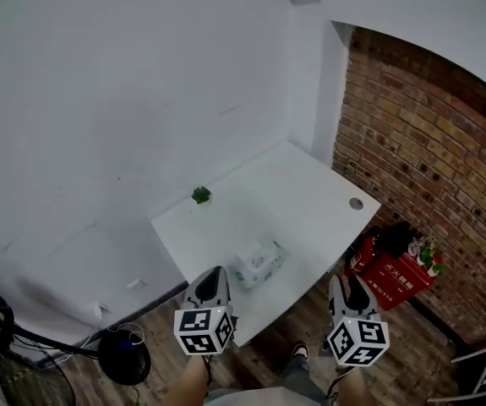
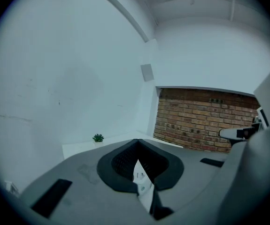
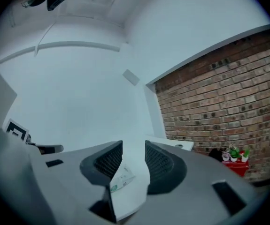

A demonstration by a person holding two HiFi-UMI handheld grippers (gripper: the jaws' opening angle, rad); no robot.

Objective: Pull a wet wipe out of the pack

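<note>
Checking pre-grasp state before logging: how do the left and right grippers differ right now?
The left gripper's tongs meet at the tips; the right gripper's tongs stand apart. In the head view the left gripper overlaps the table's edge, close beside the wet wipe pack; the right gripper hangs off the table, over the wooden floor. Shared: neither grips anything, and the pack lies untouched on the table.

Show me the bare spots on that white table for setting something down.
Bare: the table stretch between the plant, the pack of wipes and the round hole. Crowded: the near edge, where the pack lies by the left gripper.
</note>
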